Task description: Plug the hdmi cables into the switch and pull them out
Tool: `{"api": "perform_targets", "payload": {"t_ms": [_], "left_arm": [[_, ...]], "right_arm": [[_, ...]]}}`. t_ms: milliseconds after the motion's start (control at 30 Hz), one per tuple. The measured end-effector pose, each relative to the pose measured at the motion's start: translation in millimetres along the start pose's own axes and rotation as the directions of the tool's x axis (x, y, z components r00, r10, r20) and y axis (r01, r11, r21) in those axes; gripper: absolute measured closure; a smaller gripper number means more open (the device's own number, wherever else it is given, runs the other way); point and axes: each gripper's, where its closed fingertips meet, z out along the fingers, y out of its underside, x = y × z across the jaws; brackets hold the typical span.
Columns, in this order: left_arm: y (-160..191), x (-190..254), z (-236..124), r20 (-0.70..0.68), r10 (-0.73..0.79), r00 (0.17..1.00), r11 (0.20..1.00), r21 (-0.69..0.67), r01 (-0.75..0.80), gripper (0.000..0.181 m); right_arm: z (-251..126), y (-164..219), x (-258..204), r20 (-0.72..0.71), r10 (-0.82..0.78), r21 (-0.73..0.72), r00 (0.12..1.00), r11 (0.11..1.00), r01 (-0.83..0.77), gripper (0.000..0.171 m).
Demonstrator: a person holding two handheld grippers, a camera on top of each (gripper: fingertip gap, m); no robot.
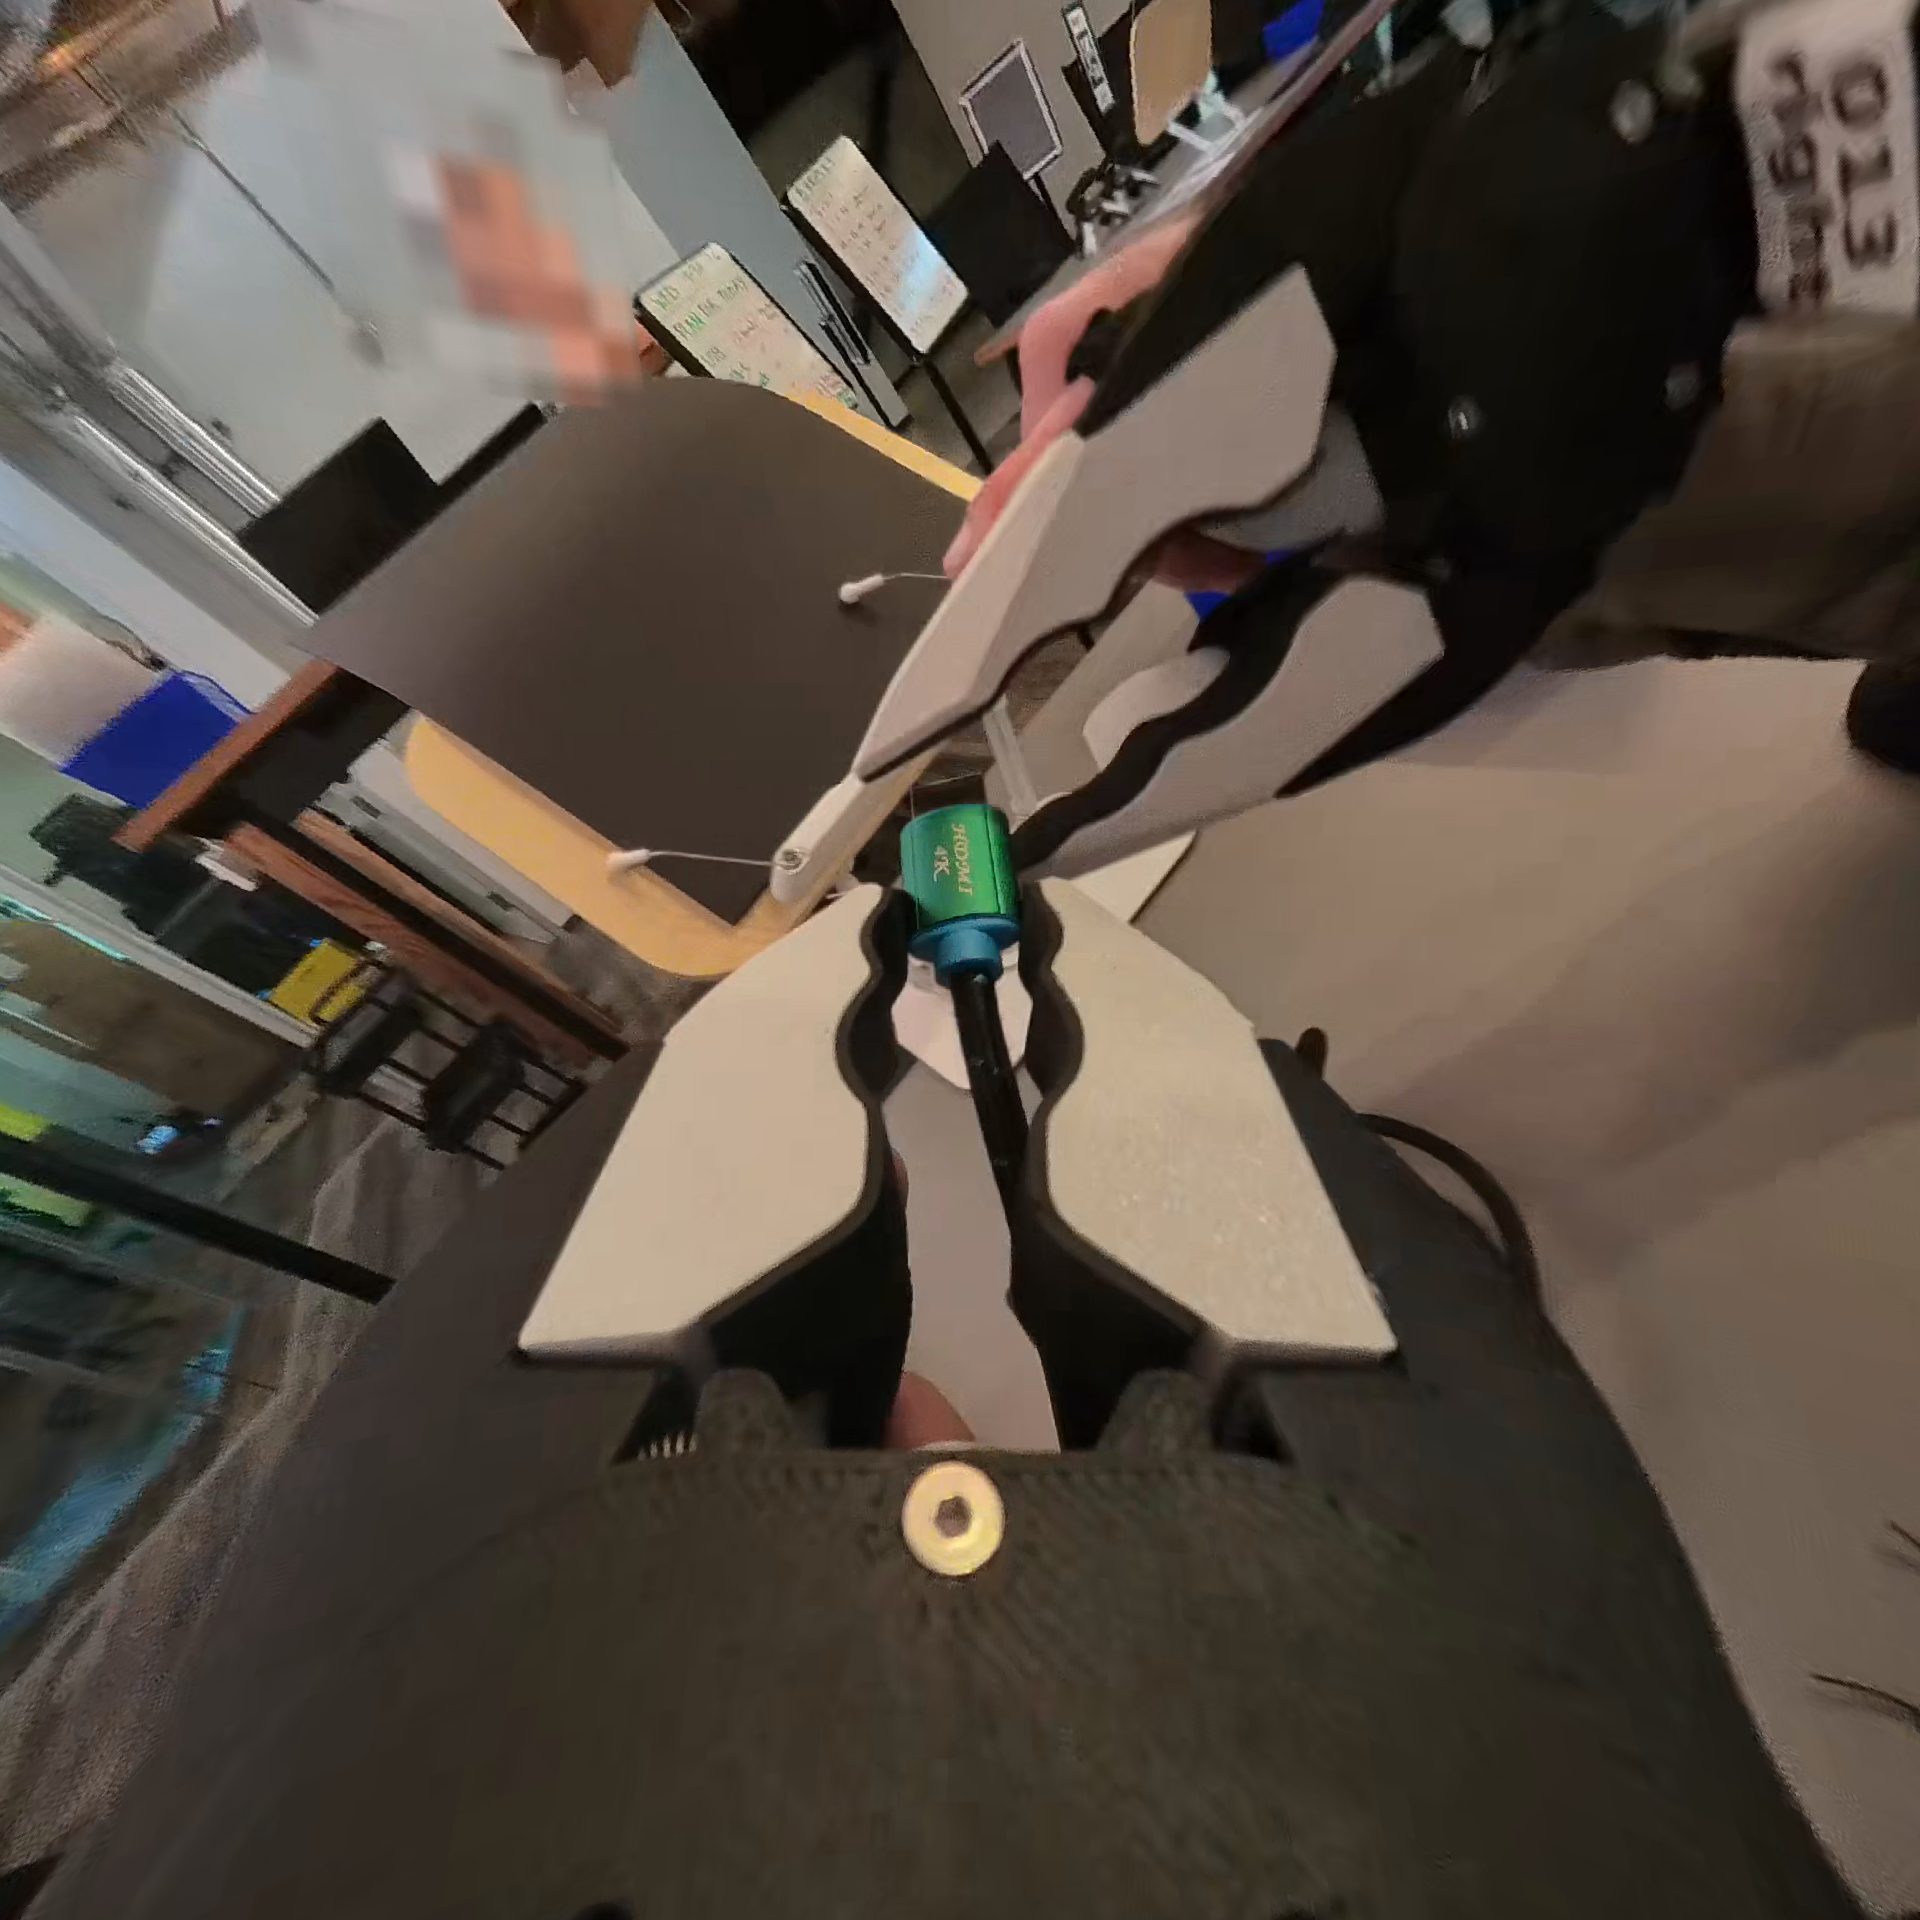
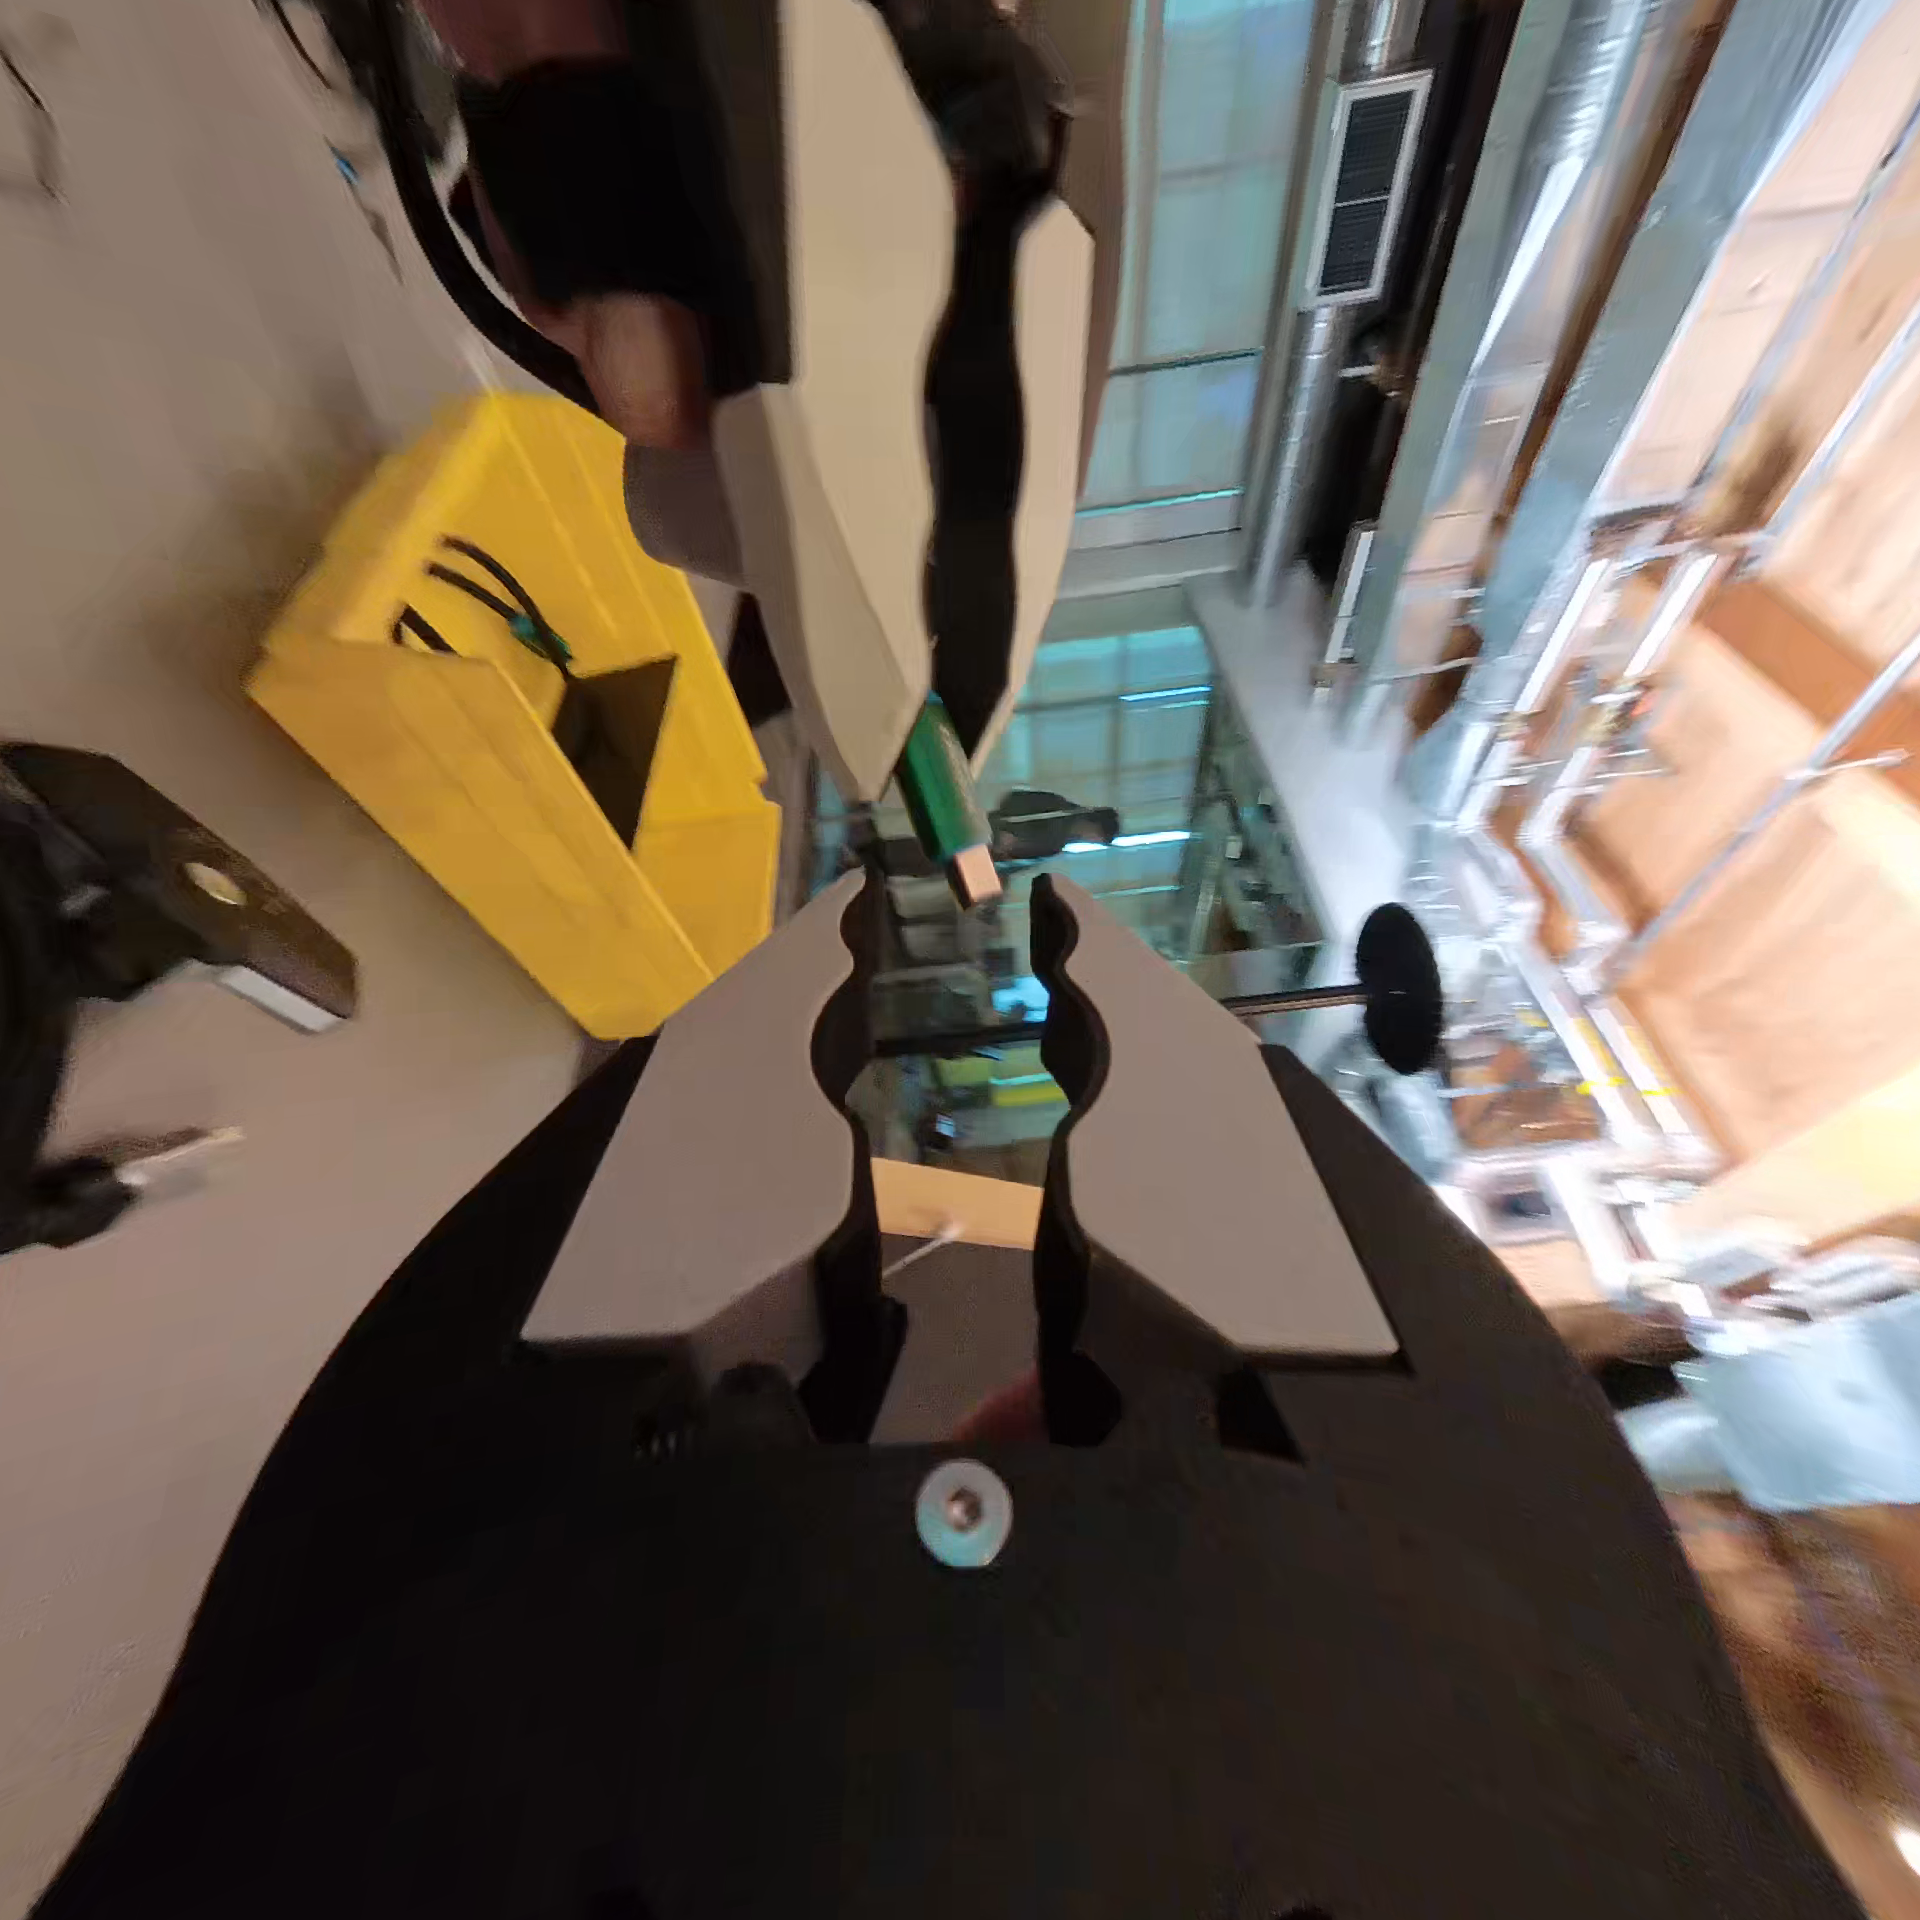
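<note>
Left gripper [image 1: 961,909] clamps green HDMI plug [image 1: 956,873], long axis along fingers, metal tip pointing far, cable [image 1: 992,1081] trailing near. Right gripper [image 2: 951,899] parted, empty, just beside tip.

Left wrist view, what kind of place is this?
Probably an open office or lab workspace: whiteboards on stands, wooden desks, and a blue bin behind the tabletop.

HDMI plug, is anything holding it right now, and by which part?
The left hand-held gripper holds the HDMI plug by its green body, metal tip free. The right hand-held gripper holds nothing.
</note>
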Motion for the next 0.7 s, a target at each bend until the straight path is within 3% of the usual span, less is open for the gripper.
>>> {"api": "perform_targets", "payload": {"t_ms": [100,200,400,467,567,633,700], "left_arm": [[-2,5,3,-0.061,-0.067,0.996,0.997,-0.028,0.065,0.161],[-1,9,6,-0.087,-0.12,0.989,0.991,-0.068,0.114,0.161],[-13,6,3,-0.149,-0.272,0.951,0.962,-0.018,0.272,0.161],[-14,7,2,-0.193,-0.245,0.95,0.968,0.003,0.251,0.157],[4,18,0,-0.373,-0.141,0.917,0.99,-0.08,0.119,0.142],[-2,17,3,-0.453,-0.211,0.866,0.976,-0.055,0.209,0.136],[-13,13,7,-0.481,-0.254,0.839,0.954,0.019,0.299,0.142]], "right_arm": [[6,-2,0,-0.062,-0.129,-0.046,0.99,0.991,0.126,0.147],[7,1,7,-0.129,-0.177,-0.088,0.976,0.982,0.166,0.16],[5,2,9,-0.127,-0.019,-0.061,0.992,0.998,0.011,0.164],[6,1,12,-0.147,0.049,-0.039,0.988,0.998,-0.055,0.165],[6,5,16,-0.178,0.076,-0.053,0.981,0.995,-0.086,0.165],[7,8,18,-0.199,0.105,-0.058,0.974,0.991,-0.118,0.166],[8,13,20,-0.215,0.184,-0.047,0.959,0.979,-0.199,0.166]]}}
